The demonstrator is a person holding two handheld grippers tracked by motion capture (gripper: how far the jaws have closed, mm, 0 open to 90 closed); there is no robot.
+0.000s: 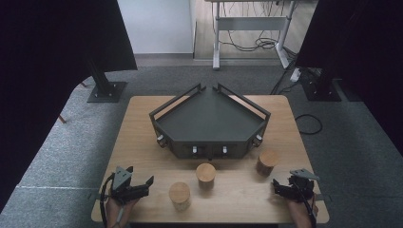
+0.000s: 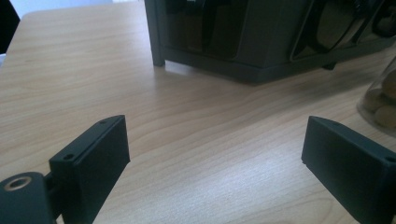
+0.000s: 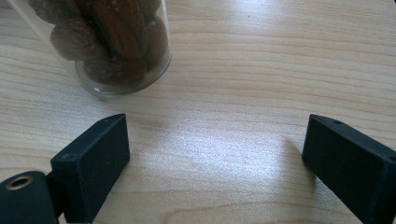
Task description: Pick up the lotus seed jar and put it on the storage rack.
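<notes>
Wooden lids cap three clear jars that stand on the table (image 1: 142, 137) in front of the dark tray (image 1: 209, 121), which sits toward the table's far side. The tray's floor is bare. Nearest the tray's front is the middle jar (image 1: 206, 176), the left jar (image 1: 180, 195) stands farther out from it toward the near edge, and the right jar (image 1: 267, 162) stands just off the tray's front right corner. In the right gripper view the right jar (image 3: 112, 42) holds brown, wrinkled dried fruit. In the left gripper view a jar (image 2: 380, 100) at the picture's edge holds pale rounded pieces.

Out from the tray's left front, the left gripper (image 1: 151, 183) hovers with its jaws wide apart and nothing between them; the left jar lies just beside its tips. The right gripper (image 1: 276, 186) has its jaws equally wide and empty, with the right jar ahead of them, apart from both pads
</notes>
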